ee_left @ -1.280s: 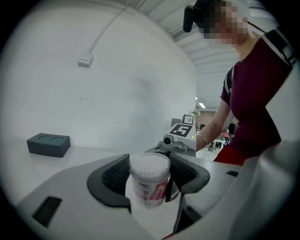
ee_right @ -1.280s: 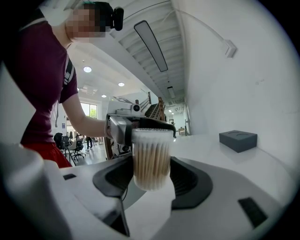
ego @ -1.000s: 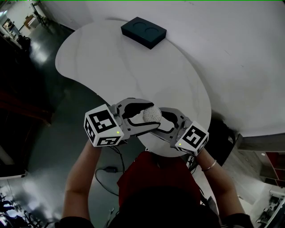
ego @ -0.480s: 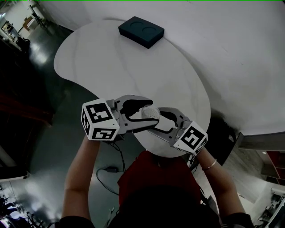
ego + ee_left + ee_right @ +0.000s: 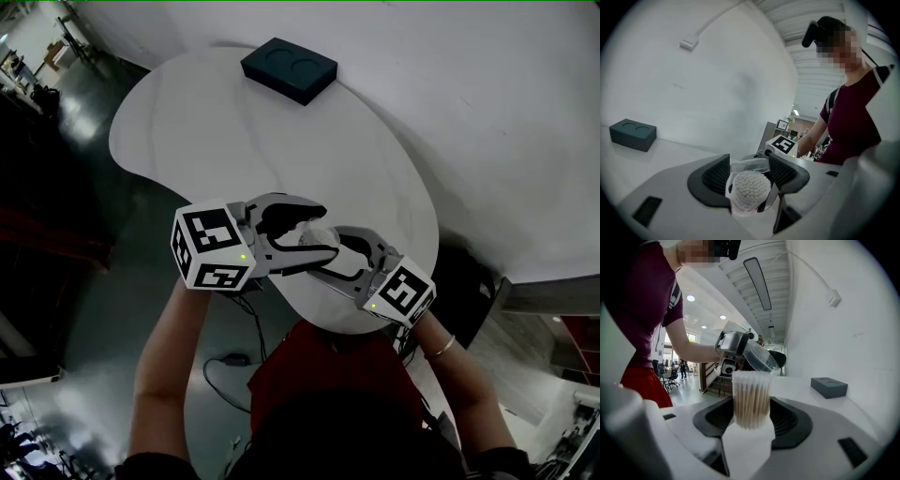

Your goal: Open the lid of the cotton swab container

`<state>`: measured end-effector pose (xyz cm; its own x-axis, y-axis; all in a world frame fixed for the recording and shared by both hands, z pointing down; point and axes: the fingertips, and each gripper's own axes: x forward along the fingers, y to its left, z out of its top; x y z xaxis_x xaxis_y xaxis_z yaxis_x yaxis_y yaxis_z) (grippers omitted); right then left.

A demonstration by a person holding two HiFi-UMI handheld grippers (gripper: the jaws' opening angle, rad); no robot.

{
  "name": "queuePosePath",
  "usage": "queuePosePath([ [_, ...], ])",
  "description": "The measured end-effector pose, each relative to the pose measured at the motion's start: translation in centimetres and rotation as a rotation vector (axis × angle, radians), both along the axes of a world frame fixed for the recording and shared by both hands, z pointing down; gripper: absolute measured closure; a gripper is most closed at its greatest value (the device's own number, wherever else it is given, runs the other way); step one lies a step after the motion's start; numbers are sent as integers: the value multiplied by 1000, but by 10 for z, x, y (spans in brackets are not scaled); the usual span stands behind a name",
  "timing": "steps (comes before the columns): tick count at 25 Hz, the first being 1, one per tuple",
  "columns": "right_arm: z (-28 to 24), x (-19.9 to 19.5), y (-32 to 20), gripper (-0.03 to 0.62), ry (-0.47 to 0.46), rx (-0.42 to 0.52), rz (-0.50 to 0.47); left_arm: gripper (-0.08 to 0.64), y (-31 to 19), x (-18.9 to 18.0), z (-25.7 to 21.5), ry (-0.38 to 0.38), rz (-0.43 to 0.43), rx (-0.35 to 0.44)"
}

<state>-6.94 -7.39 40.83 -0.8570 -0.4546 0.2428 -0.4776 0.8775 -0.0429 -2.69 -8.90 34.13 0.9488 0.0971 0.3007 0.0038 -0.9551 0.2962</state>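
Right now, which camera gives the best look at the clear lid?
The right gripper view: the lid shows clearly, tilted up above the swab container. The left gripper view shows it edge-on between the jaws of the left gripper; in the head view those jaws largely hide it.

Both grippers are meeting over the near edge of the white table [image 5: 375, 159], jaws pointing at each other. The left gripper [image 5: 322, 232] is reaching in from the left and the right gripper [image 5: 330, 253] from the right, both gripping the pale container [image 5: 314, 233] between them. A dark box [image 5: 289, 68] with two round hollows is sitting at the table's far edge. A cable [image 5: 225, 361] is lying on the dark floor [image 5: 112, 309] below.
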Motion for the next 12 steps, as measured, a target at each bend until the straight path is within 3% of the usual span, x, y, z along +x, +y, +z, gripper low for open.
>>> queuePosePath([
  [5, 6, 5, 0, 337, 25, 12, -3, 279, -2, 8, 3, -56, 2, -12],
  [12, 13, 16, 0, 337, 9, -24, 21, 279, -13, 17, 0, -53, -47, 20],
])
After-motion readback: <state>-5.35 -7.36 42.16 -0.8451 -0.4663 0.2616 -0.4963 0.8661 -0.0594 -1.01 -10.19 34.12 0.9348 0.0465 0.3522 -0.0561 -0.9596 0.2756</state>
